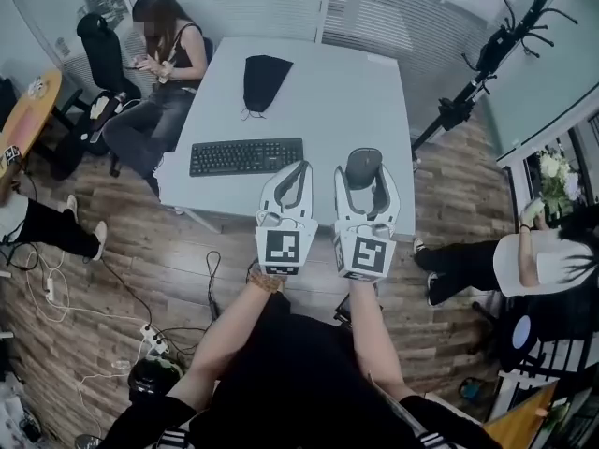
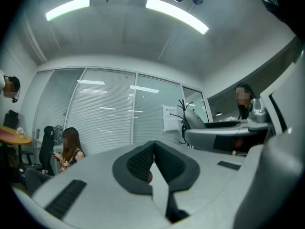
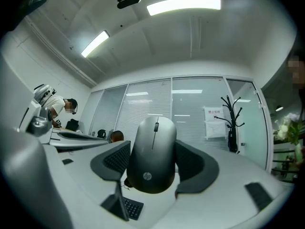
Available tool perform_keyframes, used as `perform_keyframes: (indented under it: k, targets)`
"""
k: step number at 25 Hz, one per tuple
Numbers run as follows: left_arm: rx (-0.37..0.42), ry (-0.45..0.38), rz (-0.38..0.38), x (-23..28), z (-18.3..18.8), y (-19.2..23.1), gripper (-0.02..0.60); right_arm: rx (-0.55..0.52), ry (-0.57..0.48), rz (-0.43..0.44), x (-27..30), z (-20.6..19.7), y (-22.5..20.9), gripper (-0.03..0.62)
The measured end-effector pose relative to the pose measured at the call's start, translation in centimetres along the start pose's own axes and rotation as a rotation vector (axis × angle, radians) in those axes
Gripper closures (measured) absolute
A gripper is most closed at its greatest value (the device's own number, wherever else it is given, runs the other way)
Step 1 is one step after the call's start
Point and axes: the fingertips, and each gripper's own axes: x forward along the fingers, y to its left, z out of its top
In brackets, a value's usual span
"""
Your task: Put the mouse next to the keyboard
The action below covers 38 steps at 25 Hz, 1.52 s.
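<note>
An "hp" logo on the grey mouse [image 3: 153,152]; print on the wall notice [image 3: 214,123] illegible.

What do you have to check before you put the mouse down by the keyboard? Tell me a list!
1. Mouse gripped between the right gripper's jaws: ok.
2. Keyboard in plain sight on the table: ok.
3. Bare table to the keyboard's right: ok.
4. Left gripper, shut and empty, out of the way: cannot tell, it is close to the keyboard's right end.
5. Black bag away from that spot: ok.
</note>
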Motion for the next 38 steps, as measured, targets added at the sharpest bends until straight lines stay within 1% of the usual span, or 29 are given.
perform_keyframes:
  k: [4,9,17,22,28,34,38]
  targets:
    - [-0.009,-0.013,-0.009,2.2,-0.2,2.1,0.569,-0.012,-0.001,-0.013,2.9,-0.1,0.3,0.301]
    - [-0.019,-0.022,-0.01,3.1,-0.4,4.5,0.569,-0.03,-0.002,-0.02,5.0,-0.1,1.6,0.301]
    - [-0.019,-0.003,-0.012,4.6,-1.8,5.5,0.569,-0.019,0.003,-0.045,7.3,-1.1,0.6,0.301]
    - [-0.006,-0.015,0.011,6.1,-2.5,6.6,0.569,-0.022,-0.012,-0.042,9.6,-1.8,-0.2,0.3]
    - [0.014,-0.015,0.018,7.9,-3.0,7.9,0.569,-0.02,-0.019,-0.049,12.8,-2.6,-1.1,0.301]
    - [0.018,0.014,0.027,9.7,-4.6,9.0,0.569,-0.027,-0.001,-0.048,15.2,-3.9,-2.1,0.301]
    - [0.023,0.022,0.029,10.7,-5.0,9.8,0.569,-0.038,0.012,-0.046,16.9,-4.6,-2.5,0.301]
